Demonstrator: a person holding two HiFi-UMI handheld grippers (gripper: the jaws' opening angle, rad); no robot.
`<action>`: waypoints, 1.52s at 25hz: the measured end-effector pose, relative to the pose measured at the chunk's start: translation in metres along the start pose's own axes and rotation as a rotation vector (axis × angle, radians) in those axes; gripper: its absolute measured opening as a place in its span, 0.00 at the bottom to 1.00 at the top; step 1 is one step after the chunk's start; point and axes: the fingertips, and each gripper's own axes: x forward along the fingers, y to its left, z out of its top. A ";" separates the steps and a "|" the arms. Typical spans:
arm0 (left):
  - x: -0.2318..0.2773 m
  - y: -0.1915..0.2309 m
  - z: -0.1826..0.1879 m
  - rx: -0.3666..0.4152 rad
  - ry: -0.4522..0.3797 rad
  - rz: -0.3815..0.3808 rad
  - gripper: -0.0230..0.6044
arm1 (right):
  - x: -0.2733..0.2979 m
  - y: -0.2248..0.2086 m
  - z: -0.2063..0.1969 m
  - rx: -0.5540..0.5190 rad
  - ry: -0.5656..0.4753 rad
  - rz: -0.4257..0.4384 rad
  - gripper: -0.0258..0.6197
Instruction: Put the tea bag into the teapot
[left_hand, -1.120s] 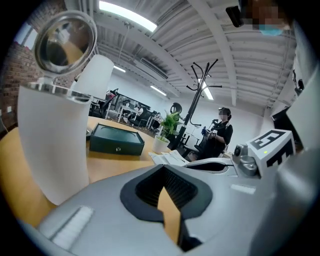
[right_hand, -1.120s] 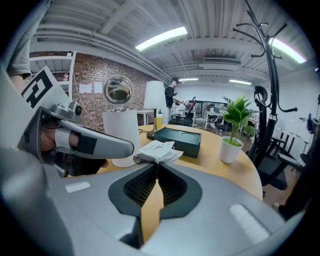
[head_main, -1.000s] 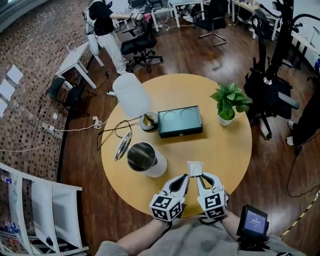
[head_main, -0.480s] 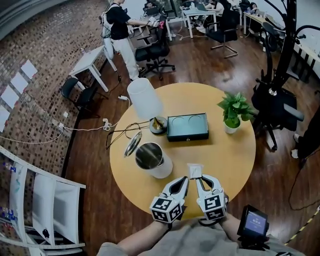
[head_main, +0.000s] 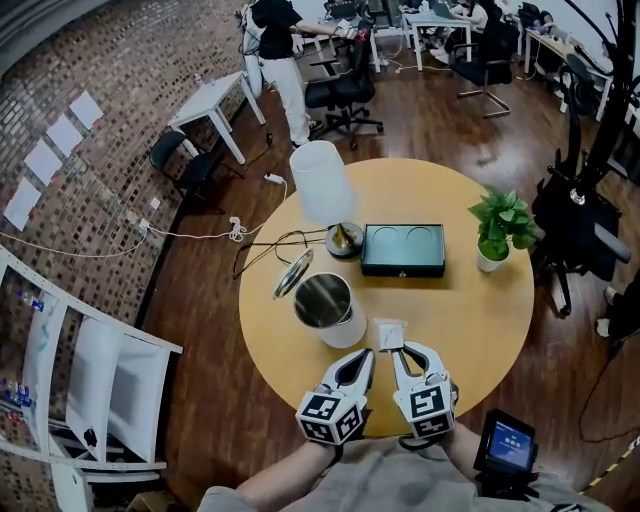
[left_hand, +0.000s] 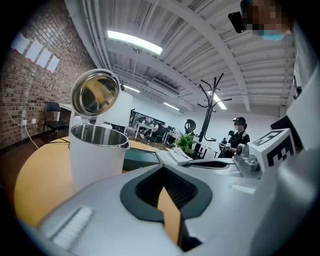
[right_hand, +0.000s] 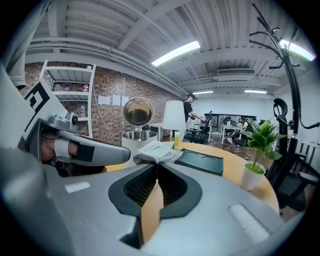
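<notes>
The tea bag (head_main: 389, 332) is a flat white square packet held just above the round yellow table (head_main: 480, 320), right of the teapot. My right gripper (head_main: 398, 350) is shut on its near edge; the packet (right_hand: 157, 150) sits right at its jaw tips (right_hand: 156, 167). My left gripper (head_main: 368, 352) is shut on the packet's left corner (left_hand: 172, 156), its tip beside the right one. The teapot (head_main: 335, 315) is white outside and steel inside, and its lid (head_main: 291, 272) is tipped open. It stands left of both grippers (left_hand: 97, 155).
Behind the teapot stand a white lamp (head_main: 322, 180), a dark green tray (head_main: 403, 250) and a potted plant (head_main: 500, 228). Cables (head_main: 265, 245) trail off the table's left side. A white rack (head_main: 90, 380) stands at the left, and a person (head_main: 275, 40) with office chairs at the back.
Both grippers have risen a little together with the packet between them. The head view has swung, so the table and teapot now sit further right in the picture.
</notes>
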 end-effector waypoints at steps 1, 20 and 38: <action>-0.002 0.006 0.003 -0.003 -0.009 0.000 0.04 | 0.004 0.004 0.004 -0.004 -0.005 0.000 0.08; -0.036 0.126 0.077 0.024 -0.075 -0.179 0.04 | 0.096 0.078 0.090 -0.082 -0.039 -0.157 0.08; -0.027 0.171 0.074 -0.034 -0.071 -0.198 0.04 | 0.140 0.082 0.081 -0.198 0.168 -0.137 0.08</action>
